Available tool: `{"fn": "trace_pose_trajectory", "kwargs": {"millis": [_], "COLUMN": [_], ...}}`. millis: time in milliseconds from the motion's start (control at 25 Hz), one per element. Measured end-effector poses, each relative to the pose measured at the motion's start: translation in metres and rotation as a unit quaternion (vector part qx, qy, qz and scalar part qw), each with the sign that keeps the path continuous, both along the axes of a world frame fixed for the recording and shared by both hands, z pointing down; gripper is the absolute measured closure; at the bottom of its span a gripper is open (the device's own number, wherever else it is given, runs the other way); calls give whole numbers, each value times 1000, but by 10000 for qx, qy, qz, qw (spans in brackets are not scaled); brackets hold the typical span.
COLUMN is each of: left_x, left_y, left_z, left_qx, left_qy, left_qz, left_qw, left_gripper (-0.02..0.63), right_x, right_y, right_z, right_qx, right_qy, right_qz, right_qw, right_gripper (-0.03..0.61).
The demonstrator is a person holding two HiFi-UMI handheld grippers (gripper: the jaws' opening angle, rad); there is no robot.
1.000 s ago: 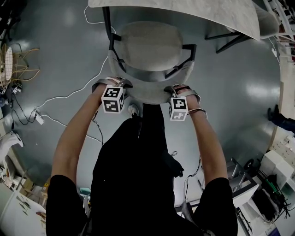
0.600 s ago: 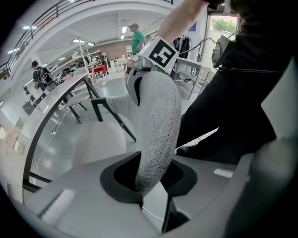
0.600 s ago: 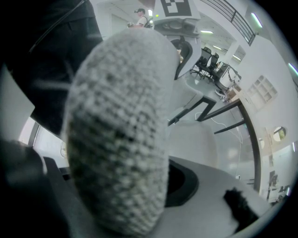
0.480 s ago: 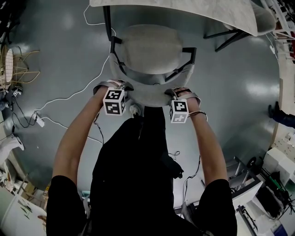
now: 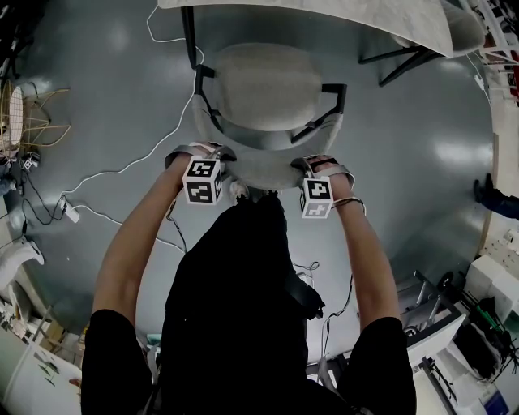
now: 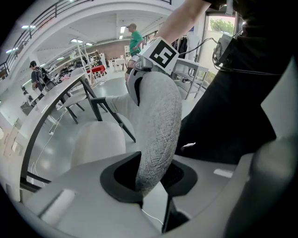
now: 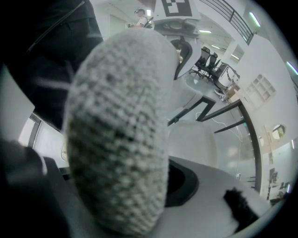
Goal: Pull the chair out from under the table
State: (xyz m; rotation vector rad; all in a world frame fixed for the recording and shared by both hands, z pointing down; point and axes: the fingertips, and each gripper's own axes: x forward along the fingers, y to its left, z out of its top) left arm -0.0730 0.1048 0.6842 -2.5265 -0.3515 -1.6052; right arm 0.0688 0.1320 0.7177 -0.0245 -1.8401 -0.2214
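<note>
The light grey fabric-covered chair (image 5: 259, 85) with a black metal frame stands on the glossy grey floor (image 5: 422, 162). Its rounded seat sits just clear of the near edge of the pale stone-topped desk (image 5: 324, 20). The 2 grippers grip its curved padded backrest (image 5: 263, 168) from above. The left gripper (image 5: 199, 152) has its jaws partly closed, pinching the backrest's left end. The right gripper (image 5: 321, 164) clamps the right end likewise, with knit fabric filling the gap between its jaws.
</note>
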Motion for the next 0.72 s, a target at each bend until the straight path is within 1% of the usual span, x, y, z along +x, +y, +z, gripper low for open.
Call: {"fn": "trace_pose_trajectory", "kwargs": {"millis": [200,480,720], "left_x": [-1,-2,-1], "left_y": [4,21,40], "left_z": [0,1,1], "left_qx": [36,-48,-48], "left_qy": [17,-70,-80], "left_qz": [-72,-101,-59], "left_qw": [10000,9999,9999], "left_gripper": [517,517,517], "right_x": [-1,-3,-1], "right_y": [3,17,39], "right_z": [-1,-2,0], "right_qx": [22,67,-27], "right_qy": [-4,5,3], "right_qz": [-7,-51,-29], "right_qw": [10000,10000,10000], "right_gripper": [446,446,446]}}
